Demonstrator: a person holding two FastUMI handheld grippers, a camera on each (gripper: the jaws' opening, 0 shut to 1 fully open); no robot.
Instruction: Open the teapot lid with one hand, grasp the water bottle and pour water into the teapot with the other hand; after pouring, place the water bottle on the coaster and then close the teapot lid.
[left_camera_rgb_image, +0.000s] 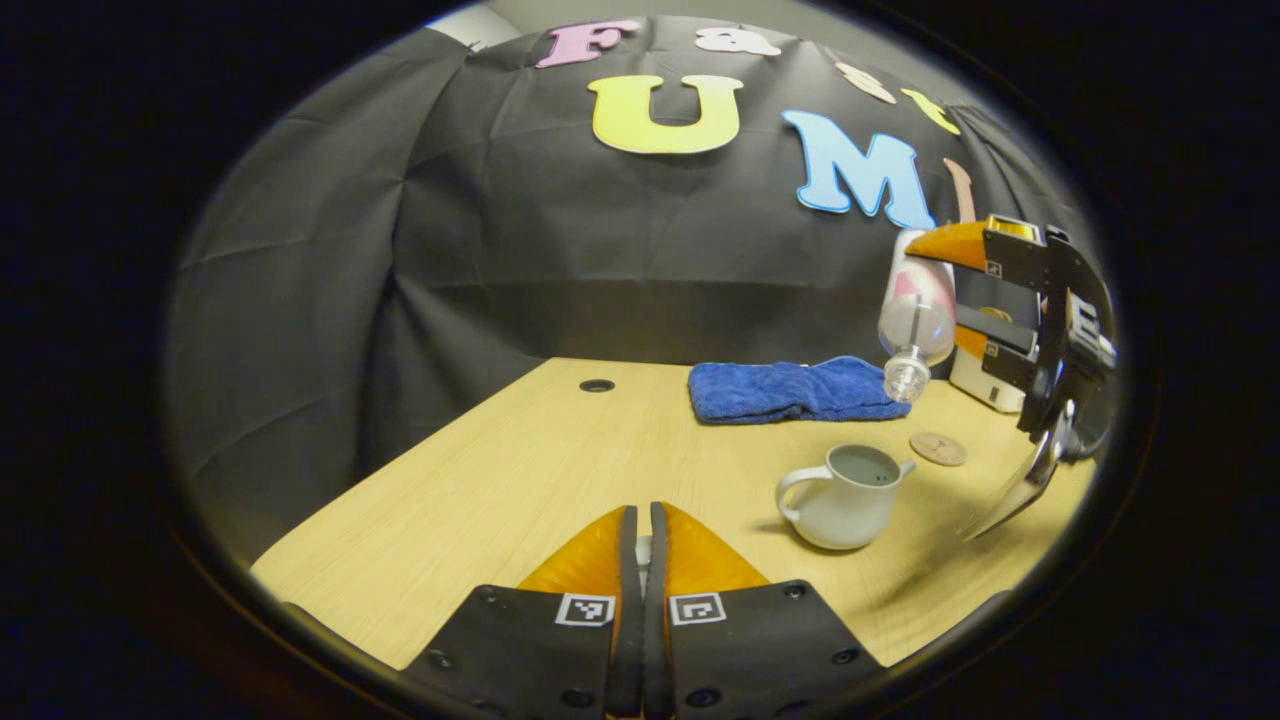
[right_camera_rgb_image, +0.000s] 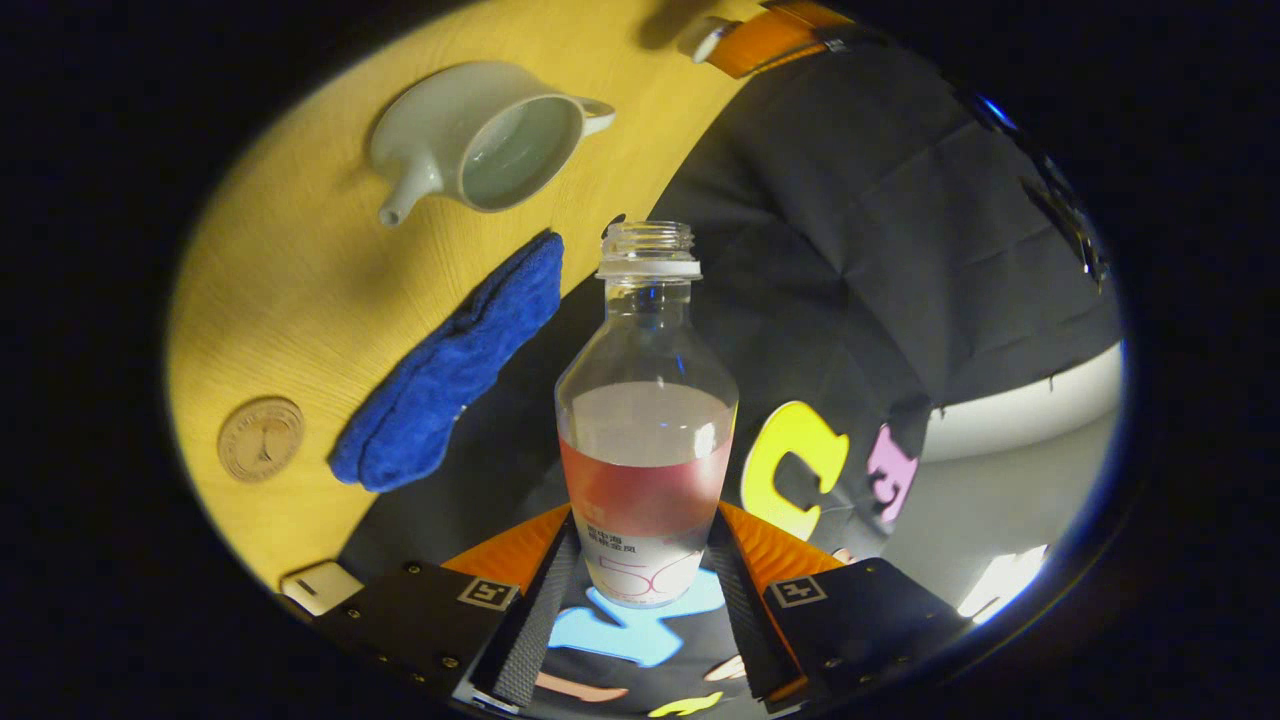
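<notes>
The white teapot (left_camera_rgb_image: 845, 495) stands open on the wooden table, with water inside. Above and to the right of it hangs a clear, capless water bottle (left_camera_rgb_image: 915, 320), tilted mouth-down, with my right gripper (left_camera_rgb_image: 955, 295) shut on its labelled body. No stream leaves the mouth. The right gripper view looks along the bottle (right_camera_rgb_image: 648, 400), partly full, held between my right gripper (right_camera_rgb_image: 645, 520) fingers, with the teapot (right_camera_rgb_image: 480, 135) beyond. My left gripper (left_camera_rgb_image: 643, 515) is shut near the table's front, a sliver of the white lid (left_camera_rgb_image: 643, 548) between its fingers. The lid (right_camera_rgb_image: 708, 38) also shows at the left gripper (right_camera_rgb_image: 760, 35).
A round wooden coaster (left_camera_rgb_image: 938, 447) lies just behind the teapot, also seen as coaster (right_camera_rgb_image: 261, 438). A folded blue towel (left_camera_rgb_image: 795, 390) lies at the back of the table (left_camera_rgb_image: 480, 480). A small white box (left_camera_rgb_image: 985, 385) sits at the far right. A cable hole (left_camera_rgb_image: 597, 385) is at back left.
</notes>
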